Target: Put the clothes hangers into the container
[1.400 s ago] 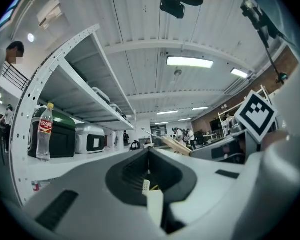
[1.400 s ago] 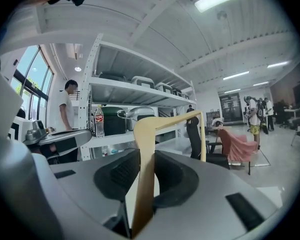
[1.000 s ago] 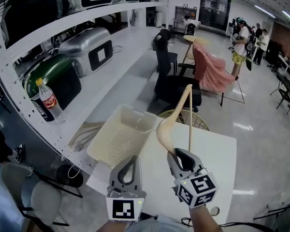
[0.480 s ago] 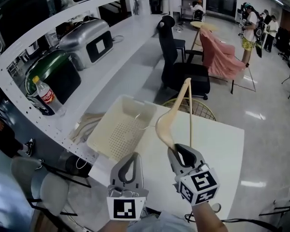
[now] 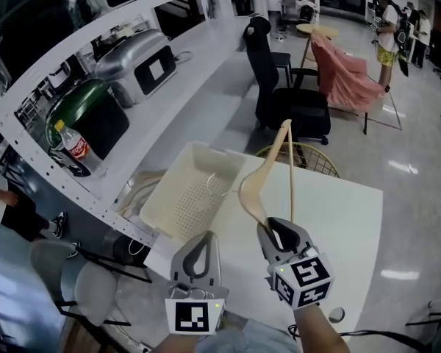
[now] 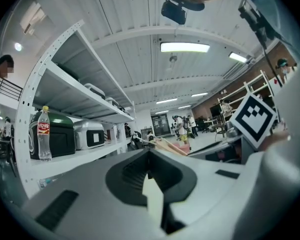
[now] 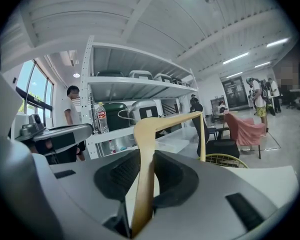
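We log steel shelving [image 5: 206, 87] at left, carrying a cola bottle [image 5: 73, 147] and running close along the cream container [image 5: 169, 186], a perforated plastic tub at the left edge of the white table [image 5: 338, 219]. The left gripper [image 5: 203, 235] hovers by the tub's near rim, jaws together and empty. The right gripper [image 5: 269, 225] is clamped on a smooth, pale wooden hanger [image 5: 261, 182], just right of the tub. We see bare tabletop further right. A yellow wire frame [image 5: 312, 164] and a black chair [image 5: 290, 109] stand beyond the far edge.

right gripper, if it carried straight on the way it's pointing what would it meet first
Probably the white table top ahead, as the right gripper, shut on the hanger, tilts slightly down; depth is unclear.
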`<state>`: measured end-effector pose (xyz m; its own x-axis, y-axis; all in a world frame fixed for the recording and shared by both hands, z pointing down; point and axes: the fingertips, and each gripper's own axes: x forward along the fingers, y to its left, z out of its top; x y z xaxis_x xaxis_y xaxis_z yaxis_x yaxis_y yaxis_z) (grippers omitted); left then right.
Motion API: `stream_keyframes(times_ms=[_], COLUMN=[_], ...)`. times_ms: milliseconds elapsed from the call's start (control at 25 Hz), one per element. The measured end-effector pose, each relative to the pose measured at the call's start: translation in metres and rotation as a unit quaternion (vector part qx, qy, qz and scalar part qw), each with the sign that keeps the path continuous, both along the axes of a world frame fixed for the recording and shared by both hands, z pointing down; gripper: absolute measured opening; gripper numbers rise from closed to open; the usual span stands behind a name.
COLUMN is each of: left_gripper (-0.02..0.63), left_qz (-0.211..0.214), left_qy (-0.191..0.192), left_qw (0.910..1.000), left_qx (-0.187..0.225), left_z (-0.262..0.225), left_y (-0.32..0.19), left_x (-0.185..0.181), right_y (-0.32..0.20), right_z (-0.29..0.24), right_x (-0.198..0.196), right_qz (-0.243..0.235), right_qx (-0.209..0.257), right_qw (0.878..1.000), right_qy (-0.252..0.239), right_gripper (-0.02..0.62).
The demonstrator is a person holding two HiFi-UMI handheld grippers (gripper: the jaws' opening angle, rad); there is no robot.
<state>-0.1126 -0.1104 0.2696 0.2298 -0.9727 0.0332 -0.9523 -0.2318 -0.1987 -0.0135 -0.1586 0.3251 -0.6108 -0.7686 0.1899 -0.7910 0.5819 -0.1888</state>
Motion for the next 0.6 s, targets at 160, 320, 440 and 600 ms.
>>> stream_keyframes(times_ms=[160, 320, 440, 600], left_gripper=[0.011, 0.012, 0.012, 0.012], left_qz=[0.009, 0.029, 0.053, 0.089], left_qy=[0.002, 0.011, 0.01, 0.013], left_qw=[1.0, 0.9995, 0.9985, 0.996], left_qx=[-0.003, 0.002, 0.003, 0.004], left_z=[0.004, 0.009, 0.011, 0.009], left_y=[-0.007, -0.018, -0.028, -0.049], left_x=[-0.008, -0.025, -0.044, -0.082], right_y=[-0.006, -0.012, -0.02, -0.033], right_z=[0.001, 0.005, 0.008, 0.008], right_x=[-0.006, -0.02, -0.035, -0.068], right_qz=[0.01, 0.028, 0.054, 0.094], right_qx=[0.003, 0.003, -0.004, -0.01], right_qw=[1.0, 1.0, 0.998, 0.995], right_qy=[0.001, 0.009, 0.013, 0.018], right_gripper=[0.097, 0.097, 0.097, 0.097])
